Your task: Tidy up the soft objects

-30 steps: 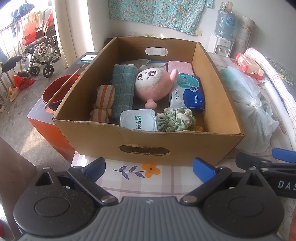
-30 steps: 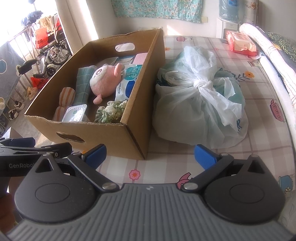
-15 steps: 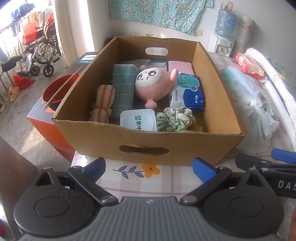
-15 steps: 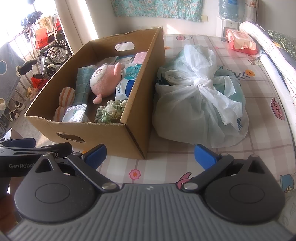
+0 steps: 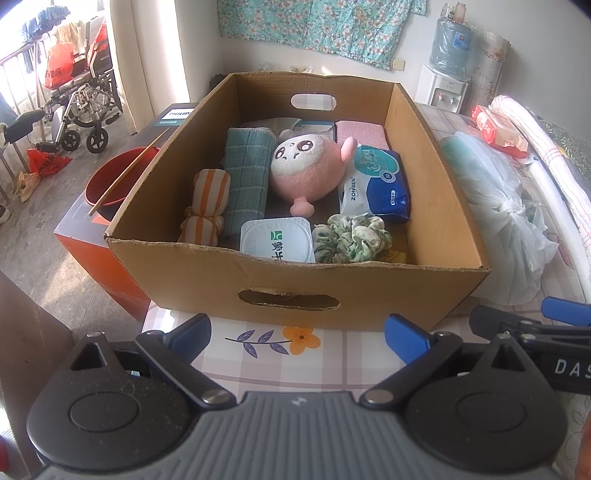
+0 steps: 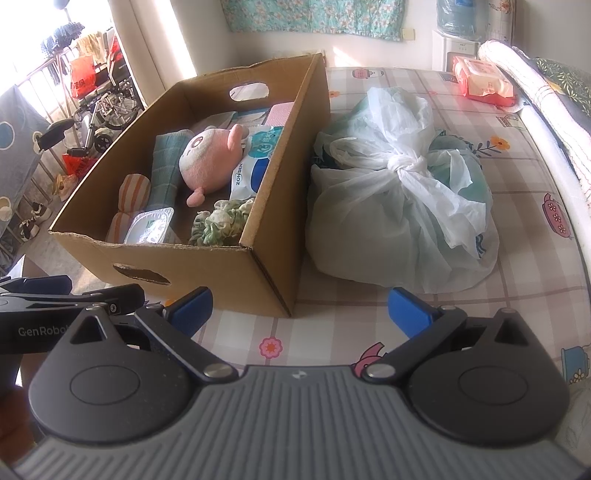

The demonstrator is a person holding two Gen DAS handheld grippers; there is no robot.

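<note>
- A bed with a checked sheet [image 6: 369,317] printed with flowers is seen in a sunny room, and a flowered cloth [image 5: 314,22] is hung on the back wall.
- A cardboard box [image 5: 295,280] is set on the sheet, and soft things are packed inside it.
- A pink plush toy [image 5: 306,166] is laid in the middle of the box, with a rolled teal towel [image 5: 245,181] just beside it and an orange striped cloth [image 5: 208,203] next to that.
- A green scrunchie [image 5: 351,238] is placed near the front wall, beside a white tub with a green mark [image 5: 277,238].
- A blue pack of wipes [image 5: 375,184] is leaned beside the toy.
- A tied white plastic bag [image 6: 402,192] is set on the sheet, touching the right side of the box.
- The left gripper [image 5: 297,334] is held just in front of the box, with its blue fingers spread wide apart; nothing is held or touched.
- The right gripper [image 6: 301,310] is held by the front corner of the box, also spread wide and empty.
- Nothing is seen to be changed from a moment ago: both grippers and all the things are kept in the same places.
</note>
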